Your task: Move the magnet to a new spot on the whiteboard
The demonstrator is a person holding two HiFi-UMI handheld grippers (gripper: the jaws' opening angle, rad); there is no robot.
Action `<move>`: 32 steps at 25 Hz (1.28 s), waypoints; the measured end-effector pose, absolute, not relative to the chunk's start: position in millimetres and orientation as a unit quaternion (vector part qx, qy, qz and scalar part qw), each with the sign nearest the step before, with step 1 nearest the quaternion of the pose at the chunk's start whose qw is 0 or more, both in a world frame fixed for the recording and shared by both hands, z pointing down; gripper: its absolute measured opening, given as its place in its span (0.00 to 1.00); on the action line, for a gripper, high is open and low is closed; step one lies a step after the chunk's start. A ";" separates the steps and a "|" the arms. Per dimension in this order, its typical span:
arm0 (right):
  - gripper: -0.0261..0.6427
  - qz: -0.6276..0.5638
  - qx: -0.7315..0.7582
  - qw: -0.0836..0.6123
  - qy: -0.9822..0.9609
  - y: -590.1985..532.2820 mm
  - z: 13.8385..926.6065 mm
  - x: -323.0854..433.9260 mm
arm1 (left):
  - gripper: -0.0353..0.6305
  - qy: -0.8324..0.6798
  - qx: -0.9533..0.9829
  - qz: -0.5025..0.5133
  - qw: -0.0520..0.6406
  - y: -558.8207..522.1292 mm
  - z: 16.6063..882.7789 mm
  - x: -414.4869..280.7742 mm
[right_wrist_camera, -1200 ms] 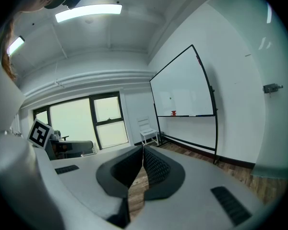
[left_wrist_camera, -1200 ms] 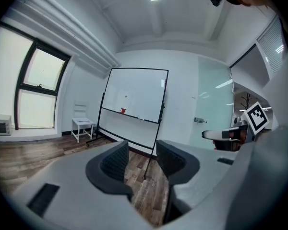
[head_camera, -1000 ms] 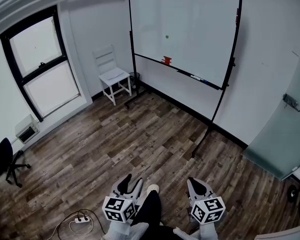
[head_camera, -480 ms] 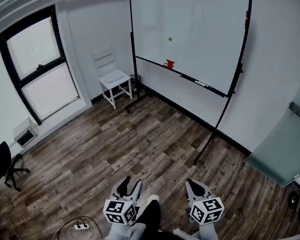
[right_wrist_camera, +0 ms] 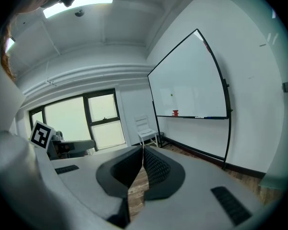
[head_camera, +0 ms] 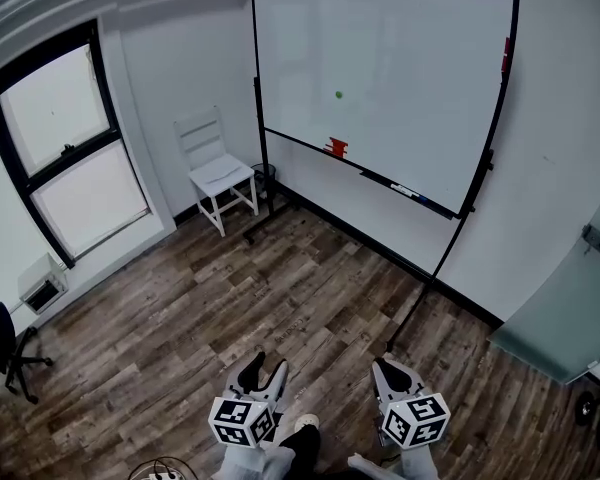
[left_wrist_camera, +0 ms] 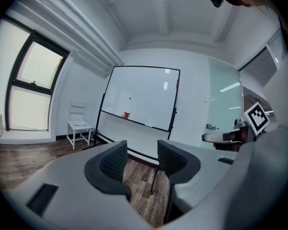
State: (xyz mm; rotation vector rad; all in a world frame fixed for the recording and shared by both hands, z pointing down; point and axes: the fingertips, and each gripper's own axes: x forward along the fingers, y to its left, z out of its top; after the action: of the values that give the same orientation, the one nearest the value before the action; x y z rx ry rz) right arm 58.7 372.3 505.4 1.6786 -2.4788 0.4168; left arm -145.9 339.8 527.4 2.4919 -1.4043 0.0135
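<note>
From the head view, my two claws sit low over the wooden floor, well apart from the whiteboard that stands on its frame against the far wall. The green magnet sticks to the board left of its middle, about halfway up, straight above a red thing resting on the tray along the bottom edge. My left claw has its jaws apart; my right claw looks closed. A white chair stands just beyond the board's left edge.

In the left gripper view, my left claw stands open with only floor showing between its pads. The magnet is a small dot on the board far ahead.

In the right gripper view, my right claw has its tips meeting and nothing between them. The magnet shows near the board's left edge, above the tray.
</note>
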 end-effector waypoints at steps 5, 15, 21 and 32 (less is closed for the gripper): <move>0.08 0.137 0.564 0.063 -0.812 337.0 500.5 60.2 | 0.34 -0.478 0.867 0.002 0.139 300.4 521.1 -145.6; 0.08 0.142 0.573 0.066 -0.804 282.5 498.2 64.5 | 0.34 -0.464 0.874 0.007 0.143 243.8 520.3 -142.5; 0.08 0.140 0.573 0.062 -0.805 249.6 498.2 61.1 | 0.34 -0.463 0.875 0.008 0.141 210.5 521.6 -146.4; 0.08 0.139 0.583 0.053 -0.799 196.5 505.1 65.7 | 0.34 -0.443 0.887 0.017 0.132 153.8 529.7 -138.4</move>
State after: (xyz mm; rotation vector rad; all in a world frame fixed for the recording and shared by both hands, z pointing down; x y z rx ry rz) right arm 65.7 196.5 505.1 1.7718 -2.4291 0.4212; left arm -138.4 153.8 529.7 2.5727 -1.2856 0.0489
